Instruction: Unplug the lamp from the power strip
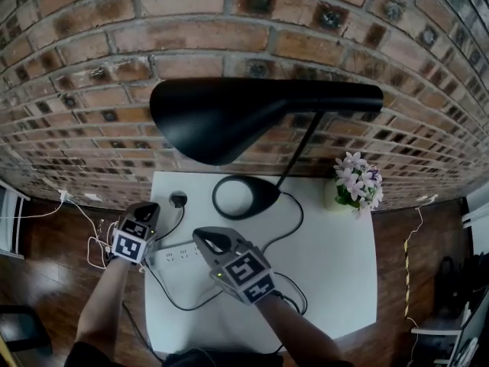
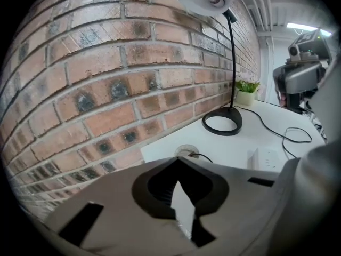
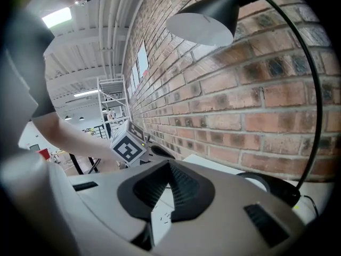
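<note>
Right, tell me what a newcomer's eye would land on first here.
The big black lamp shade dominates, hanging over the white table against a red brick wall. Next come the two grippers low in the head view, left gripper and right gripper, by the white power strip. A pot of pale flowers sits at the table's far right corner.

Jaws of the left gripper (image 1: 150,209) are closed together and empty; it tilts downward just left of the power strip (image 1: 180,252). The right gripper (image 1: 203,237) also has its jaws together with nothing pinched, at the strip's right end. Both forearms are bare and extended.
</note>
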A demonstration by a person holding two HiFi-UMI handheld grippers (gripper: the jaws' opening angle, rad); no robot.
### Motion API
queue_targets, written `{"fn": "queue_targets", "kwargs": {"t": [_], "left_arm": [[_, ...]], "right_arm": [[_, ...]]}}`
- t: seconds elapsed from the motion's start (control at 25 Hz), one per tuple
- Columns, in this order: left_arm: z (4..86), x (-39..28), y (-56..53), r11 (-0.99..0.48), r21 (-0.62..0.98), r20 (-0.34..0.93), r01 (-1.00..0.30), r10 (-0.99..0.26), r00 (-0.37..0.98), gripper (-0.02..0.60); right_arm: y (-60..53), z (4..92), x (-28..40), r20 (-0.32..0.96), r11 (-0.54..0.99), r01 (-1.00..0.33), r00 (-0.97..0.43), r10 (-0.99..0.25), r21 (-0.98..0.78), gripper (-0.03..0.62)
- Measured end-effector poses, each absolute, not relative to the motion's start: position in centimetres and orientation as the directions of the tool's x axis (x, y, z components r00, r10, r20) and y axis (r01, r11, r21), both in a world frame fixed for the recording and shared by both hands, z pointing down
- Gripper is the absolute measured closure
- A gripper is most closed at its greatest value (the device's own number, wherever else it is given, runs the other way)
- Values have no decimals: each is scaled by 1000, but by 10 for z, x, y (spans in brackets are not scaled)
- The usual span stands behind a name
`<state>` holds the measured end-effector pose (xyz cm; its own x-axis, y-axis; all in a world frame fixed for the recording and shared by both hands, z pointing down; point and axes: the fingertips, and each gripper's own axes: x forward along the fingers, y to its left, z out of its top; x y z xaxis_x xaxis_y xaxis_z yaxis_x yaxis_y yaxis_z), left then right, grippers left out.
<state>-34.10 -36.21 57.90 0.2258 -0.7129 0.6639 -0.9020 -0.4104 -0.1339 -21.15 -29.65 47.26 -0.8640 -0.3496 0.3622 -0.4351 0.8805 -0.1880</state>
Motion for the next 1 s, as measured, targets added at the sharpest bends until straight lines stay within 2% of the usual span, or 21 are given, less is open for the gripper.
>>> {"fn": "queue_targets", "kwargs": {"t": [0.44, 0.64, 1.0], "left_arm": [[549, -353, -316, -414, -28, 646, -910, -702, 299, 591], [541, -360, -291, -428, -60, 646, -902, -705, 291, 591], [510, -394, -252, -300, -7, 594, -954, -769, 237, 589]], "right_arm": [[-263, 457, -236, 356, 905, -368, -892, -278, -213, 592], [-250, 453, -246, 351, 911, -355, -897, -268, -210, 592], [-220, 433, -268, 307, 921, -324, -918, -251, -216, 592]]}}
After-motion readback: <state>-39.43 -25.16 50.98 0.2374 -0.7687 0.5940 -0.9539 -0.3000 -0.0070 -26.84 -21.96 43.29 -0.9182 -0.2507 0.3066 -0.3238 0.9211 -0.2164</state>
